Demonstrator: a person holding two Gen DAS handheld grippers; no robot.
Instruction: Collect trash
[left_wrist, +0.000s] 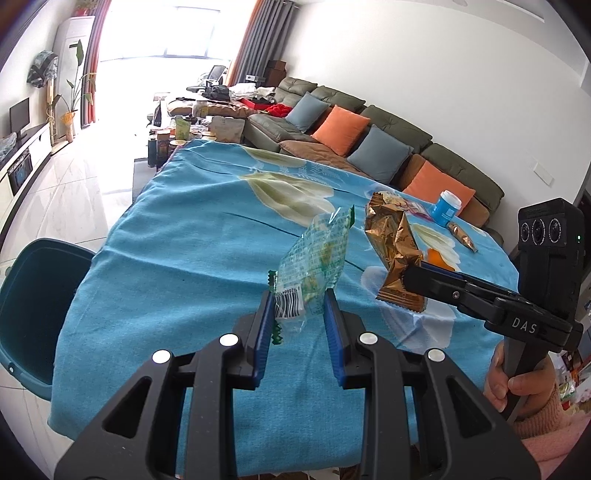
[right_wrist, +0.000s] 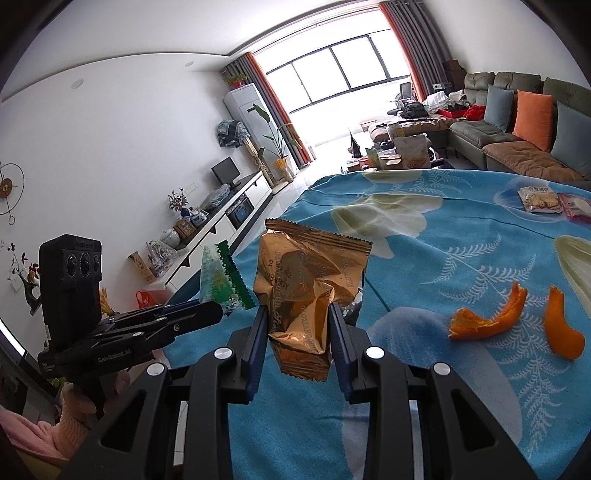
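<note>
Two handheld grippers over a table w/ a blue floral cloth (left_wrist: 192, 236), living room behind.

Left gripper (left_wrist: 300, 308): blue pads clamped on the bottom of a clear green-edged wrapper (left_wrist: 314, 258), held up off the cloth, barcode end between the pads. In the right view the same wrapper (right_wrist: 218, 280) sticks up at 9 o'clock from the left gripper (right_wrist: 221, 312).

Right gripper (right_wrist: 297, 325): pads pinching a crumpled gold wrapper (right_wrist: 306, 291), upright, clear of the cloth. From the left view it comes in from 3 o'clock (left_wrist: 406, 275), gold wrapper (left_wrist: 391, 251) standing above it; a hand (left_wrist: 517, 384) in a pink sleeve grips the handle.

Bin (left_wrist: 33, 306): dark teal, open top, at 9 o'clock in the left view, just beside the table's left edge and lower than the tabletop. Cloth hangs over that edge. Bare tile floor runs past it toward the window.

Still on the cloth: two orange peels (right_wrist: 487, 319) at 3 o'clock in the right view, close together; snack packet (right_wrist: 537, 199) near the far right edge at 2 o'clock. Left view: blue tub (left_wrist: 447, 208) and a small brown sachet (left_wrist: 463, 238) at 2 o'clock, near the far edge by the sofa (left_wrist: 388, 125).

Centre and far-left cloth bare; the two wrappers sit near each other, not touching.
</note>
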